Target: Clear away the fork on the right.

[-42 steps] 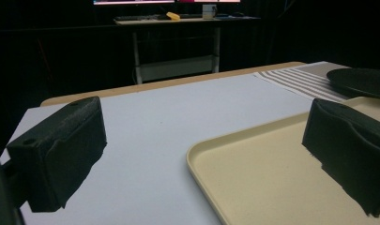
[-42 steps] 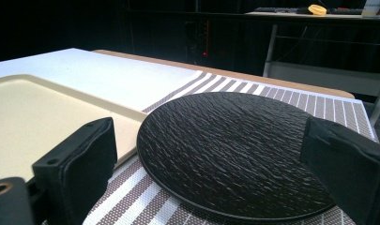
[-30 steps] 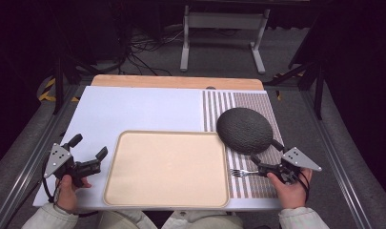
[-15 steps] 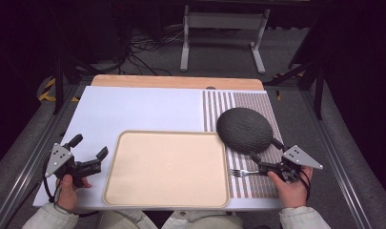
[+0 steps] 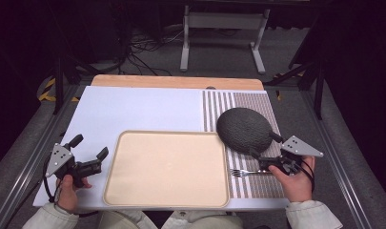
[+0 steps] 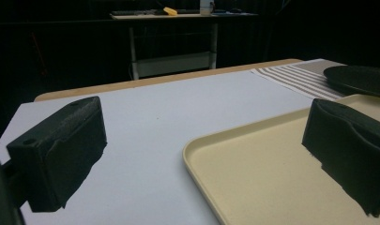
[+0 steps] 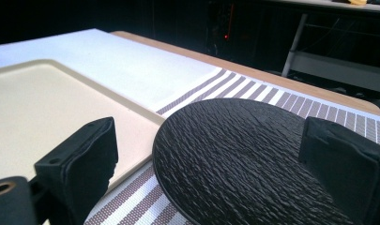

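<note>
A dark textured round plate [image 5: 244,129] rests on the striped mat [image 5: 257,102] at the right. My right gripper [image 5: 265,145] is open at the plate's near edge, one jaw on each side of its rim. In the right gripper view the plate [image 7: 244,154] lies between the black jaws of that gripper [image 7: 216,154], with nothing clamped. A metal fork [image 5: 245,172] lies on the mat just in front of the right hand. My left gripper [image 5: 89,146] stands open left of the beige tray [image 5: 167,167]; its jaws [image 6: 201,154] straddle the tray's corner [image 6: 272,178], holding nothing.
A white board [image 5: 143,107] covers the wooden table, whose far edge [image 5: 176,82] shows behind. Metal rails run along both sides. A stand's legs [image 5: 224,43] and cables lie on the floor beyond.
</note>
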Motion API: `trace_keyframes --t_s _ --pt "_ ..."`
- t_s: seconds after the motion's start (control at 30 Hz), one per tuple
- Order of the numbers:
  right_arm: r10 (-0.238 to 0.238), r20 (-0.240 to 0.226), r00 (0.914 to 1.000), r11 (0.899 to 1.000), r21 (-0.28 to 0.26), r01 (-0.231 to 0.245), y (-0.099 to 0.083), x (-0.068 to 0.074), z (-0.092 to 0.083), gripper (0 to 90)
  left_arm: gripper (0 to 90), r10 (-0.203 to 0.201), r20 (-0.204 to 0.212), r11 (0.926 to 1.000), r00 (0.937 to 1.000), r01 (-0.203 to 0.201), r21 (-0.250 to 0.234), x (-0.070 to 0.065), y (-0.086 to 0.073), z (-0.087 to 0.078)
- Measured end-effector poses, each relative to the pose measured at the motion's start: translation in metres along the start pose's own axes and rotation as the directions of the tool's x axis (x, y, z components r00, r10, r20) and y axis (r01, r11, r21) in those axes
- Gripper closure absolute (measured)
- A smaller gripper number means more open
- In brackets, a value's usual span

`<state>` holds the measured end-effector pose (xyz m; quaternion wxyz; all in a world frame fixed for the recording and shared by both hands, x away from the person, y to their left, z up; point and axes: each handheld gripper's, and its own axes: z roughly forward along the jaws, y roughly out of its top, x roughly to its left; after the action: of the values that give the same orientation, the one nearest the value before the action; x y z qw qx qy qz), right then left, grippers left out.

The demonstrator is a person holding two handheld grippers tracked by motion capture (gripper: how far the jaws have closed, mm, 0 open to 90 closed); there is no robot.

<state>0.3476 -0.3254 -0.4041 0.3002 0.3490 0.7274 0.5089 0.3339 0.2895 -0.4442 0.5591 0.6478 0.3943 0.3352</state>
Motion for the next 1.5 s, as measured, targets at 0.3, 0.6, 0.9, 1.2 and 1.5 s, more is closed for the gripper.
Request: trace_keyframes --t_s 0.3,0.6,0.9,1.2,1.5 --pt "-0.052 -0.041 0.9978 0.994 0.090 0.056 0.015 -0.004 0.005 6.0 0.7 0.009 0.004 1.0000 1.0000 -0.009 0.000 0.000 0.000 0.000" --pt "-0.124 -0.086 0.9885 0.968 0.207 0.140 0.024 -0.004 0.014 6.7 0.9 0.012 0.005 0.9999 0.9999 -0.012 0.001 -0.001 0.000 0.000" --pt "-0.197 -0.138 0.9706 0.918 0.321 0.232 0.033 -0.007 0.020 6.6 0.9 0.012 0.005 0.9999 0.9999 -0.012 0.002 -0.001 0.000 0.000" --pt "-0.241 -0.191 0.9515 0.863 0.406 0.300 0.039 -0.007 0.024 6.6 0.9 0.012 0.004 0.9999 0.9999 -0.012 0.004 -0.001 0.000 0.000" --pt "-0.289 -0.269 0.9188 0.793 0.470 0.387 0.046 -0.007 0.028 7.3 1.0 0.013 0.004 0.9999 0.9999 -0.013 0.004 -0.001 0.000 0.001"
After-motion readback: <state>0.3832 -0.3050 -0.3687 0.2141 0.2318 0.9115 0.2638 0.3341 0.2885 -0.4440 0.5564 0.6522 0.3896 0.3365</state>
